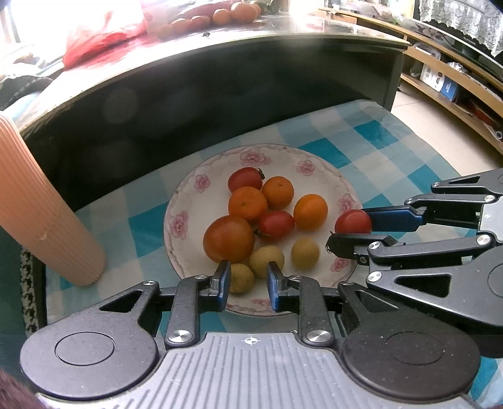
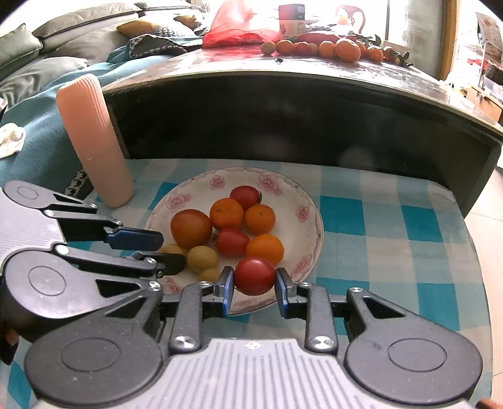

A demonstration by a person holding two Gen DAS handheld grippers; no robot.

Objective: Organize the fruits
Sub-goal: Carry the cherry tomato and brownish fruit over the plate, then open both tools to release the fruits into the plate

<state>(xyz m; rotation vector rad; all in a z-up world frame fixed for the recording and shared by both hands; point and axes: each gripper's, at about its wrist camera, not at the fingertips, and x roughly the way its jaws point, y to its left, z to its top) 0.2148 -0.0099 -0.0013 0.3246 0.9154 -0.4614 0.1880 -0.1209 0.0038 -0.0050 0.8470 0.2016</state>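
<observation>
Over the near rim of the floral plate [image 2: 309, 201] the right gripper [image 2: 254, 284] holds a red cherry tomato [image 2: 254, 275], its blue pads [image 2: 228, 288] pressed to either side of the fruit. Its jaws stand only as wide as the tomato. Just left of it, the left gripper [image 1: 246, 283] hangs low over the plate's front edge, jaws drawn in with nothing between them; a small yellow-green fruit [image 1: 240, 277] lies just beyond its fingertips. The two tools sit close, so room to move is tight on the near side, while checked cloth [image 2: 393, 220] lies open to the right of the plate. A ribbed peach cylinder [image 2: 94, 138] stands upright on the left, near the plate but apart from it. A dark table [image 2: 283, 107] rises like a wall just behind the plate.

Only the right wrist view shows a sofa with cushions [image 2: 63, 41] at far left. Only the left wrist view shows wooden shelving [image 1: 456, 81] and tiled floor at right. Both show more oranges [image 2: 347, 50] and a red plastic bag [image 2: 239, 28] on the table's glossy top.
</observation>
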